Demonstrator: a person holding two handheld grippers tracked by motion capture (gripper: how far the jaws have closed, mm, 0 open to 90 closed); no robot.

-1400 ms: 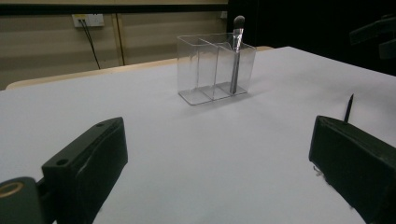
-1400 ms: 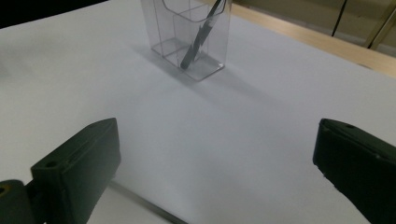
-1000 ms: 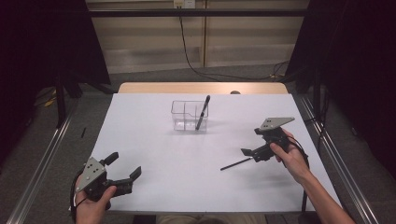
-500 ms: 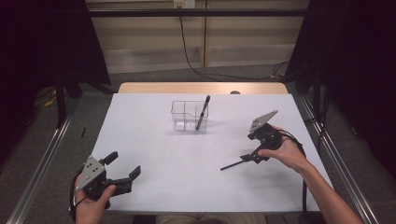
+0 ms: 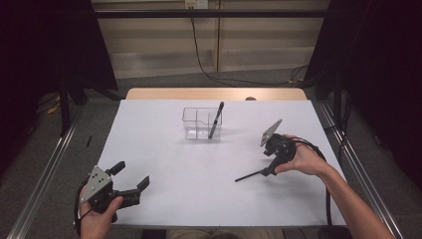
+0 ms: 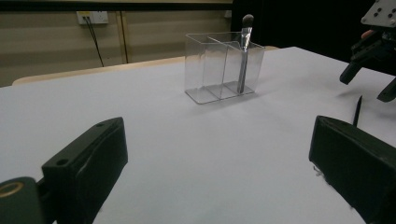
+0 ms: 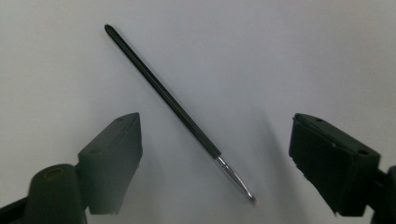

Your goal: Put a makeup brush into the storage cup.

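The table is covered by a flat white matte sheet with nothing to catch a thin handle. Toward its far middle stands a clear plastic holder, box-shaped with hard glossy walls and at least 2 compartments; 1 brush with a soft rounded head leans in its right compartment.

The left gripper rests at the near left corner, its 2 jaws spread wide with nothing between them.

The right gripper hangs over a thin brush lying flat on the sheet at the right, well apart from the holder. Its jaws have just been closing and now straddle the brush, pads not yet touching it. The brush is a slim black rod, rounded at 1 end, with a shiny metal collar and fine point at the other.

To grip well, the jaws should probably drop until the pads nearly meet the sheet, and close across the black handle near its middle, not the slick metal tip, or it may roll away.
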